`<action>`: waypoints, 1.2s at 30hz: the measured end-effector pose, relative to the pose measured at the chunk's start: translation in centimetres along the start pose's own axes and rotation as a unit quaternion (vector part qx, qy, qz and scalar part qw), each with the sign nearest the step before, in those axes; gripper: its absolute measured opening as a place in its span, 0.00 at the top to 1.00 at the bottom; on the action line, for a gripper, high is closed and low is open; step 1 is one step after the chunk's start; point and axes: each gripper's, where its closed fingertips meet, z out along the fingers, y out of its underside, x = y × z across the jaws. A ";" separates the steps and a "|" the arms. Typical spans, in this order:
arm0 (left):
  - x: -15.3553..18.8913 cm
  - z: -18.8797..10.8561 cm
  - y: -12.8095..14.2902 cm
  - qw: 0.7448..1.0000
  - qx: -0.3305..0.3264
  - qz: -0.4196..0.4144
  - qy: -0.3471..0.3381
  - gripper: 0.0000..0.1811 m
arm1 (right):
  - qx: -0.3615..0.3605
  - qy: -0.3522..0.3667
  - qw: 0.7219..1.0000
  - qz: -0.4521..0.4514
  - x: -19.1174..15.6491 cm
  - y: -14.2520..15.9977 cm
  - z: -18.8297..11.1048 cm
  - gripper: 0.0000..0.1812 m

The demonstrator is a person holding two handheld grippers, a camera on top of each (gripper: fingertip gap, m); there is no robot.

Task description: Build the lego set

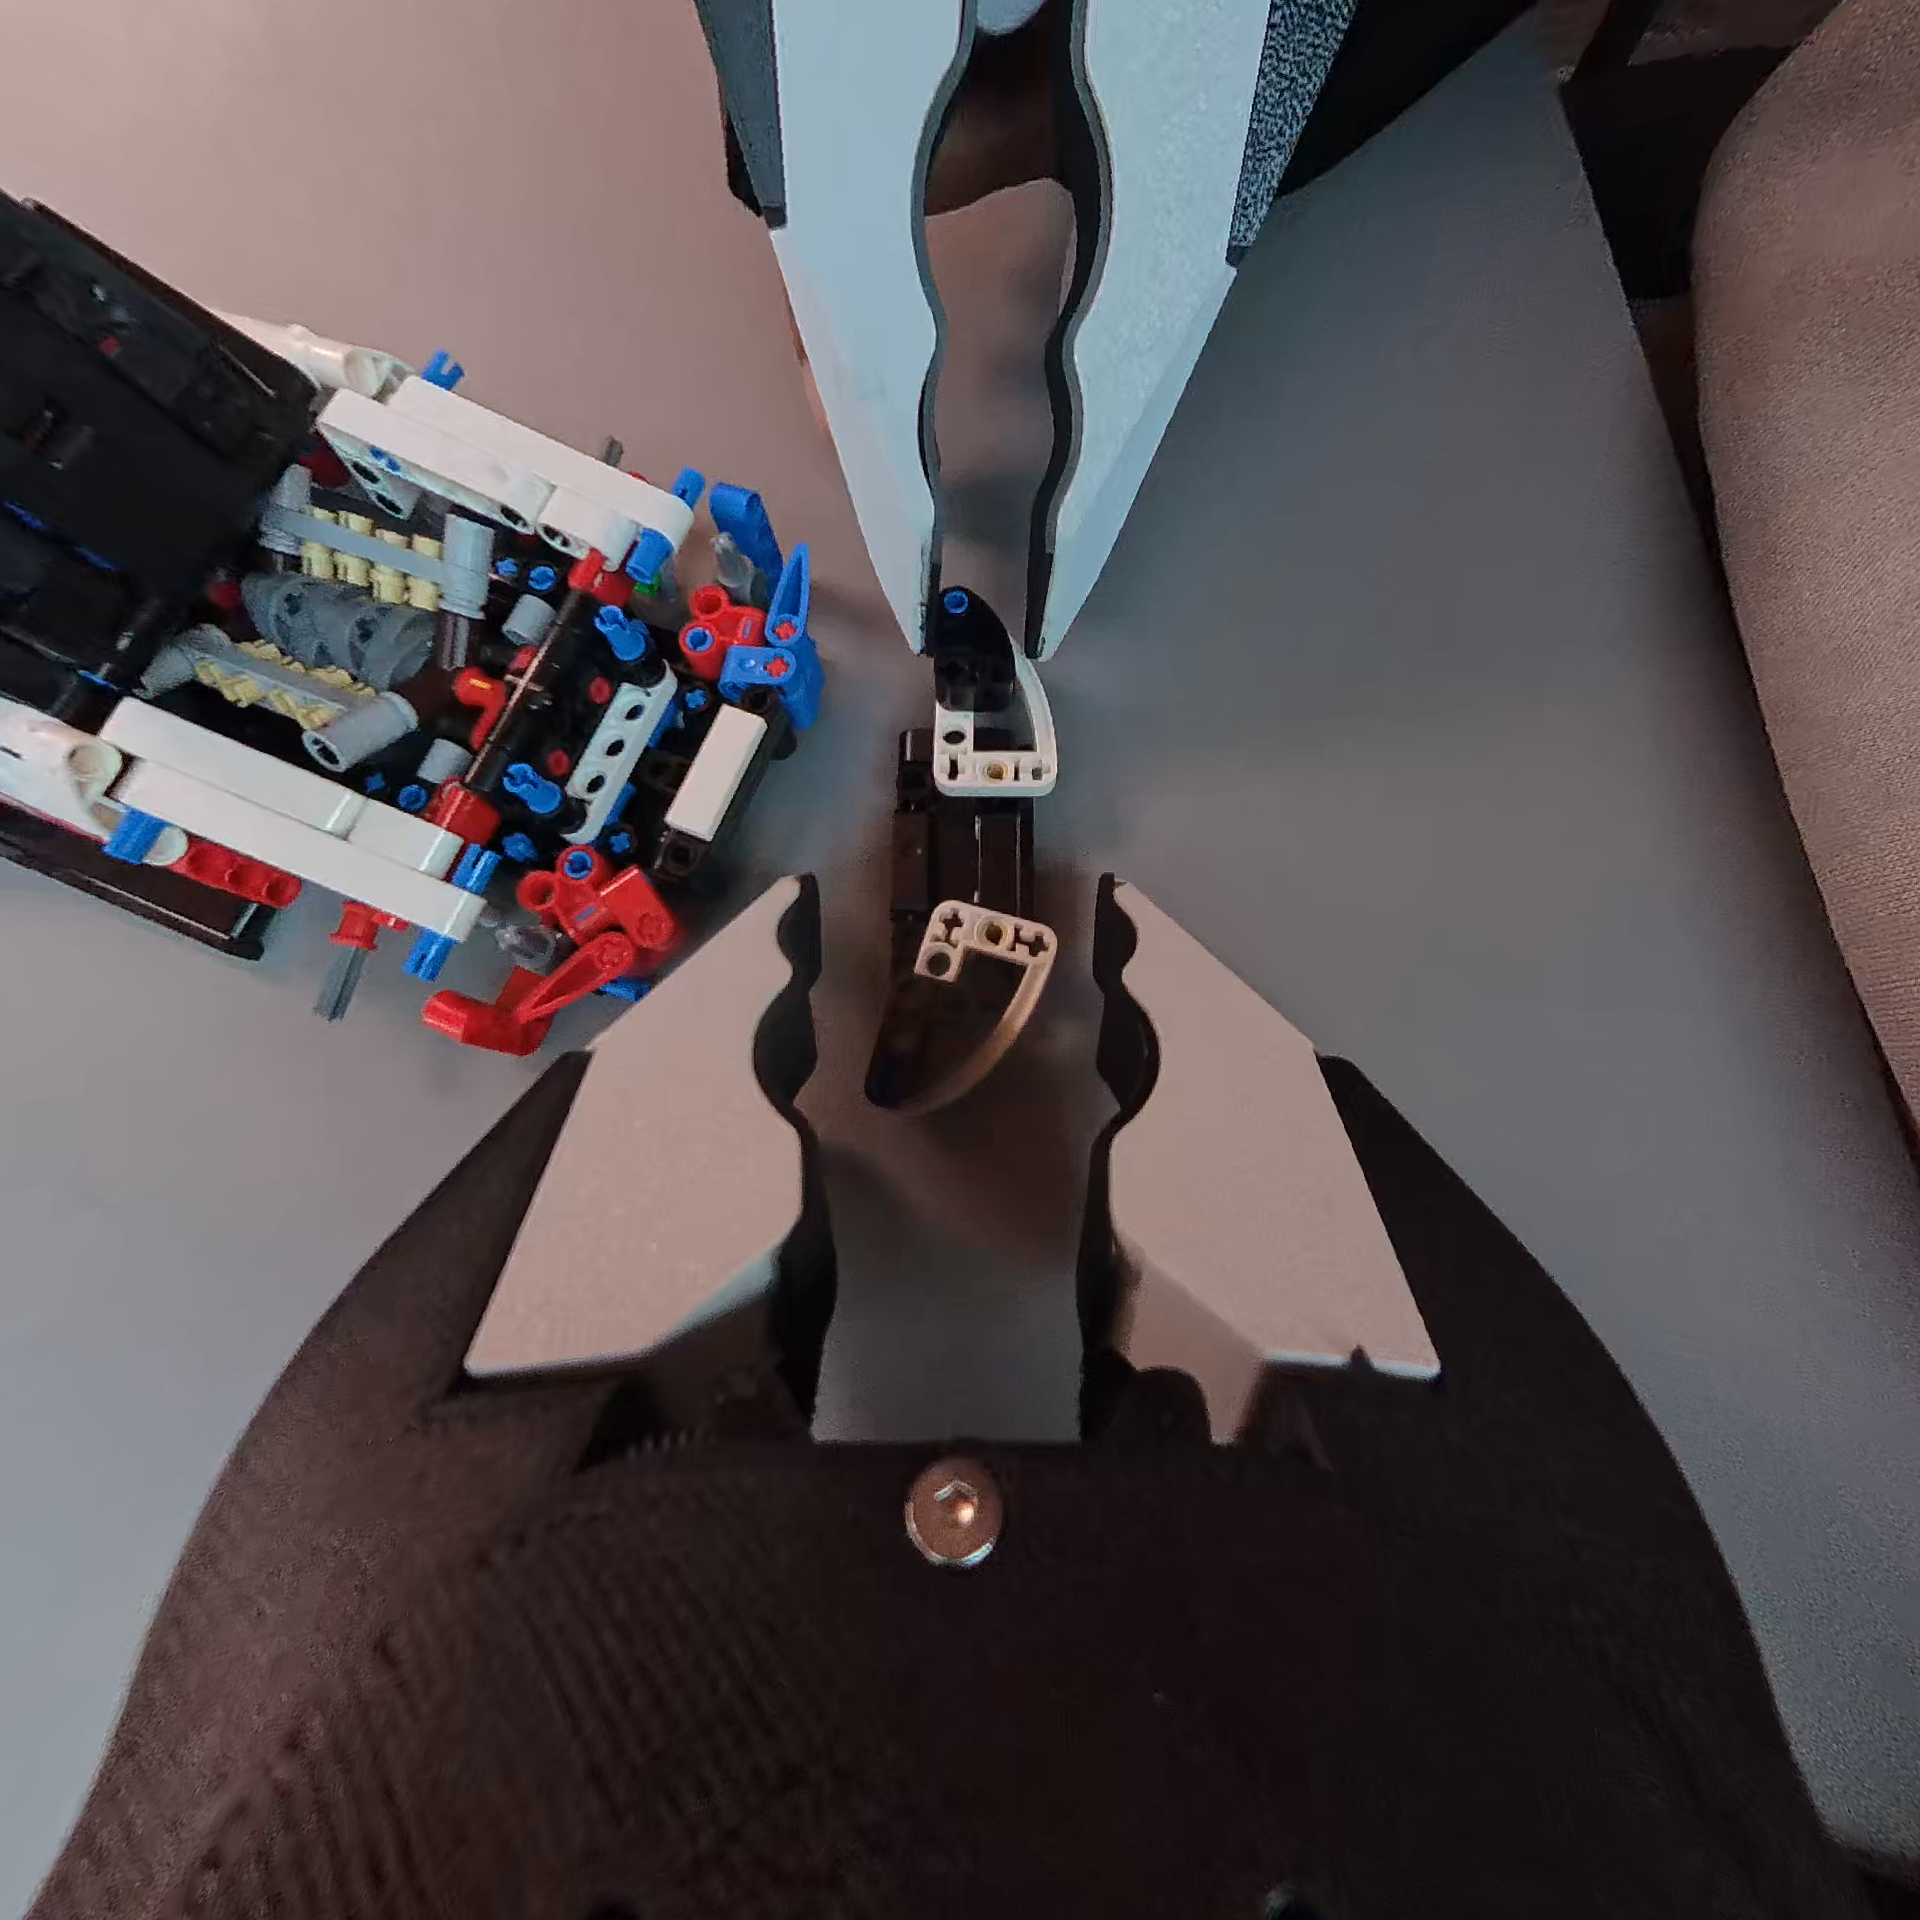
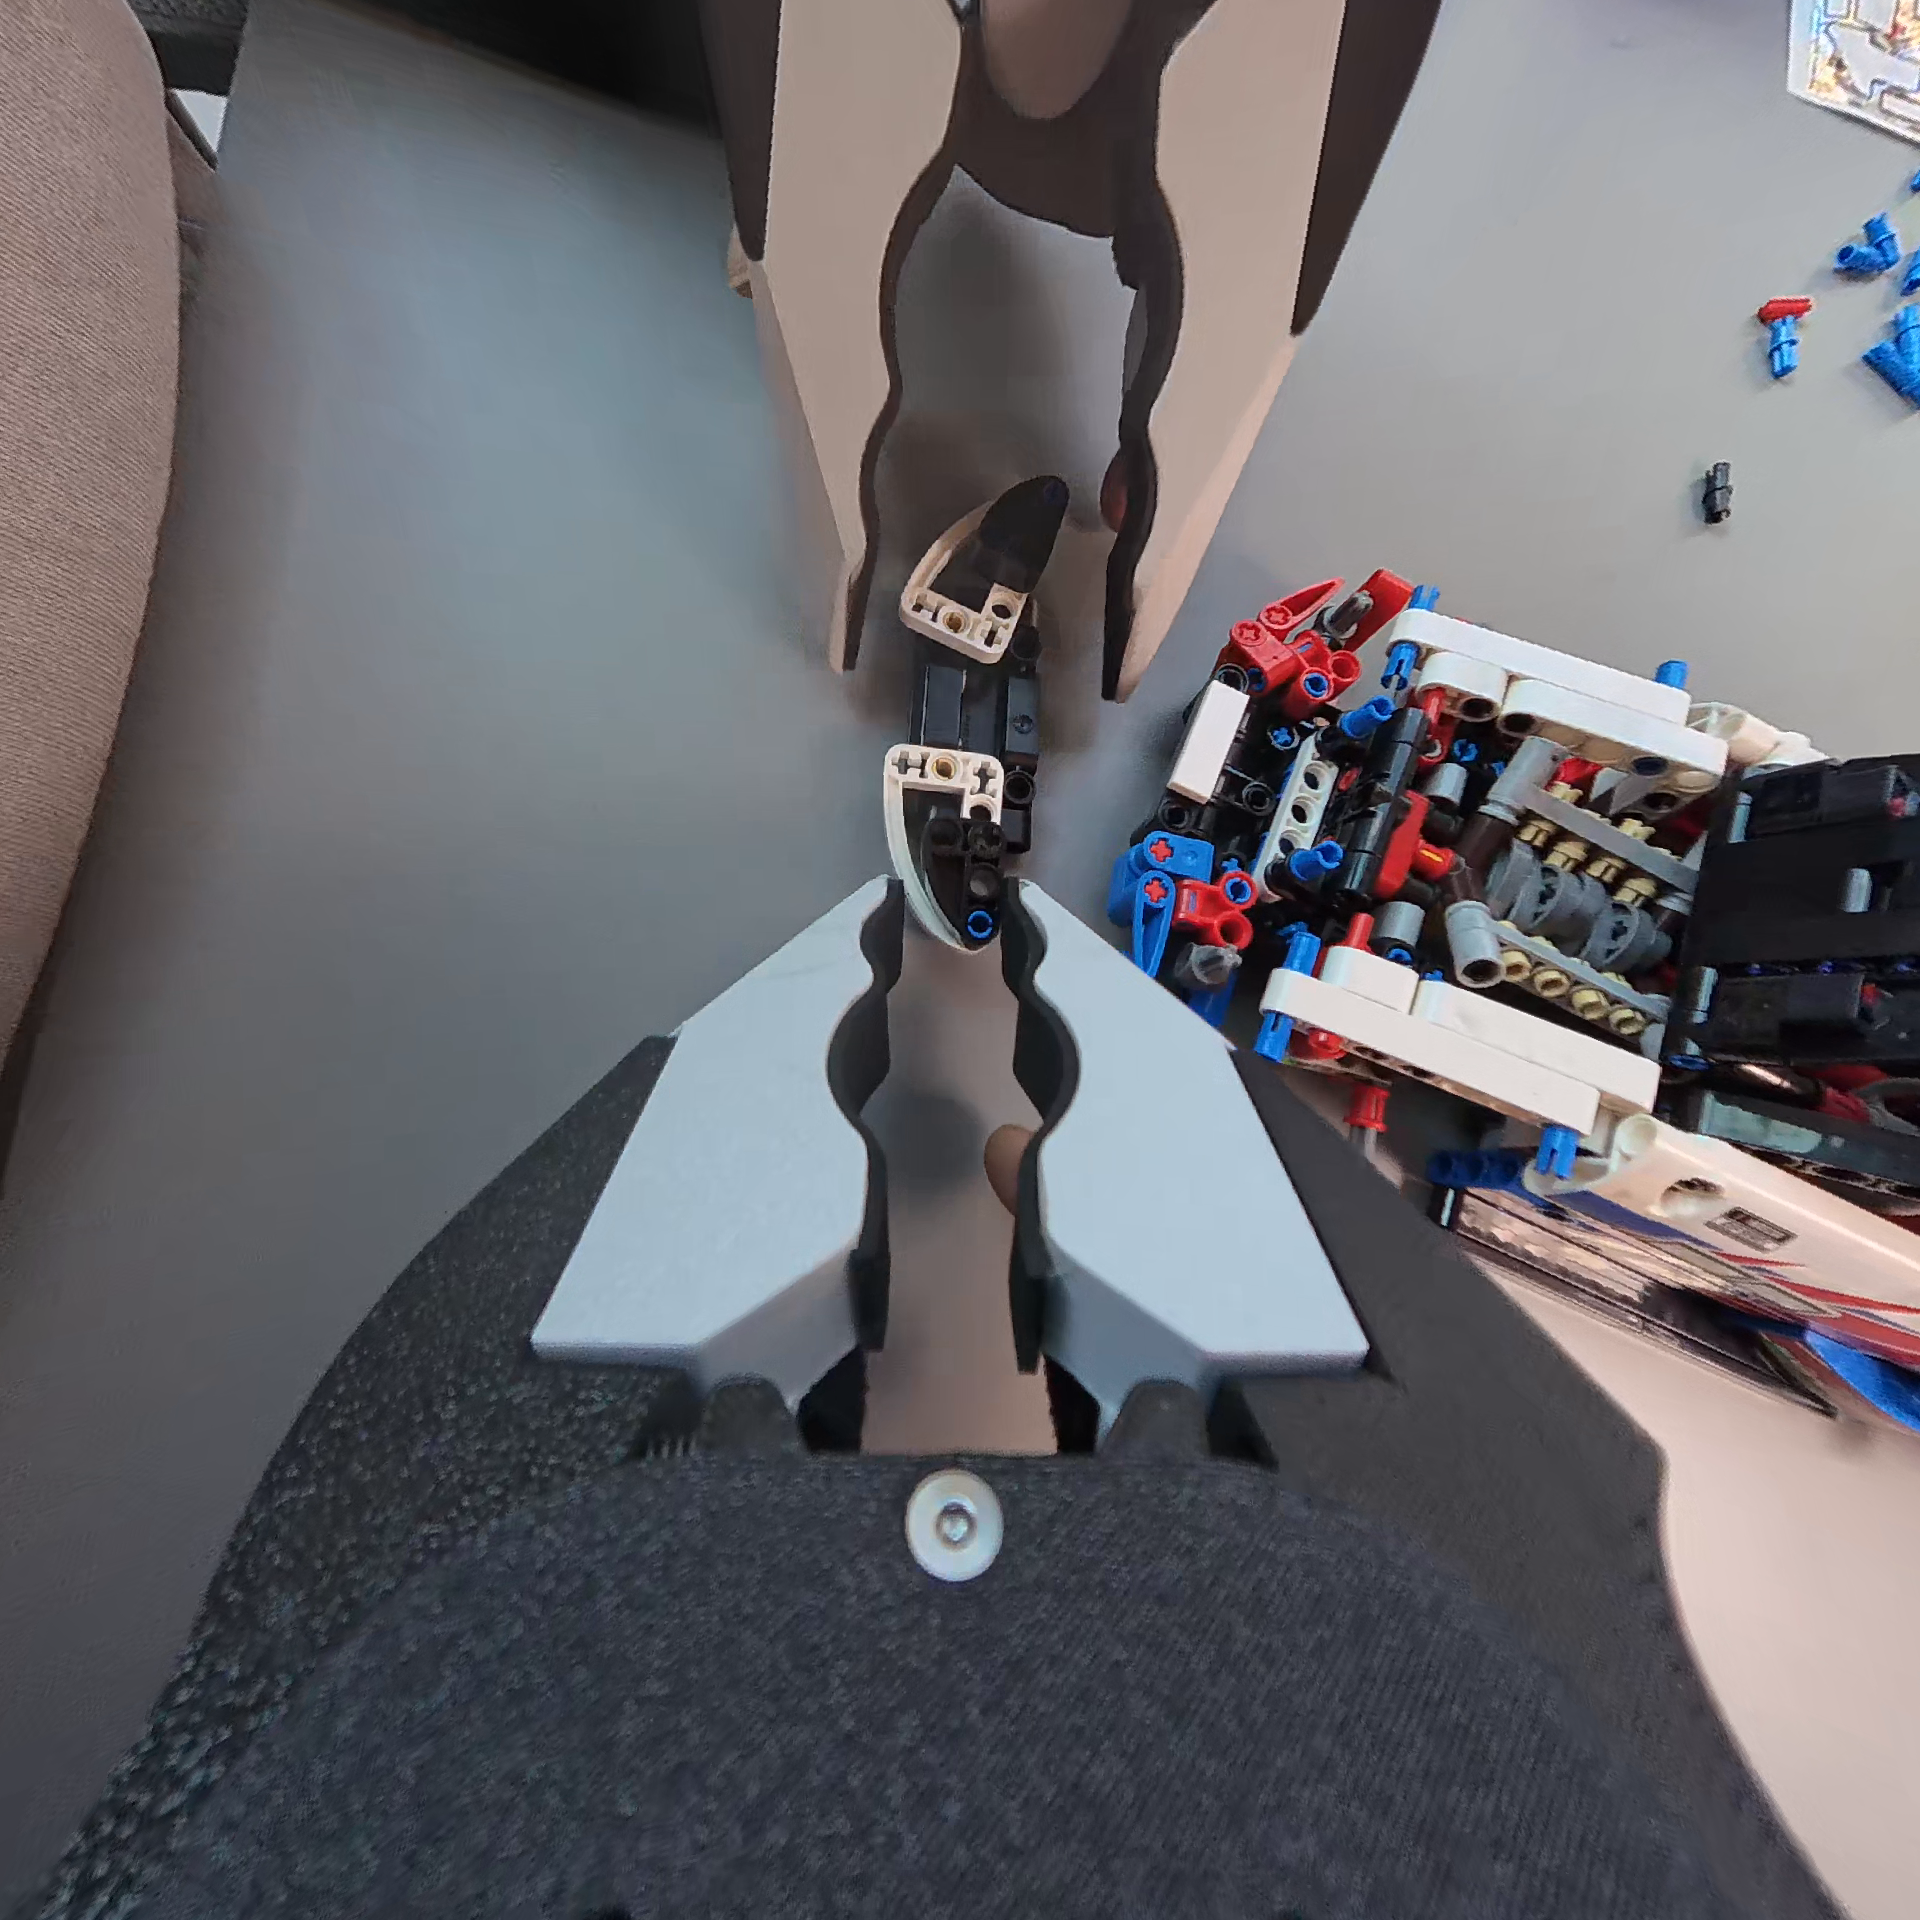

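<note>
A small black sub-assembly (image 1: 966, 842) with a white curved panel at each end lies on the grey table (image 1: 1403, 779). My left gripper (image 1: 956, 883) is open, its fingers apart on both sides of the near panel without touching it. My right gripper (image 1: 982, 646) comes in from the far side and is shut on the other end. In the right wrist view, the right gripper (image 2: 954, 888) pinches the near tip of the sub-assembly (image 2: 971, 707), and the left gripper (image 2: 982, 675) stands open around the far end. The half-built Lego car (image 1: 364, 675) lies to the left.
The car (image 2: 1507, 883) lies close to the right of the grippers in the right wrist view. Loose blue and red pieces (image 2: 1881, 312), a black pin (image 2: 1716, 490) and an instruction booklet (image 2: 1860, 62) lie at the far right. A brown upholstered seat (image 1: 1818, 623) borders the table. The gap from one gripper's tips to the other's is roughly 5 centimeters.
</note>
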 end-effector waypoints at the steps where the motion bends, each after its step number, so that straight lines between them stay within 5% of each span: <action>1: 0.0 0.1 0.1 1.000 -0.005 0.002 0.002 0.72 | 0.003 0.000 1.000 0.000 0.0 0.0 0.0 0.92; 7: 0.3 0.1 0.3 1.000 -0.008 0.005 0.010 0.83 | 0.025 -0.005 1.000 0.006 0.0 -0.3 0.1 0.92; 36: -0.2 -0.8 1.2 1.000 0.006 0.003 -0.022 0.85 | 0.053 -0.007 0.998 0.034 0.5 -1.5 1.1 0.94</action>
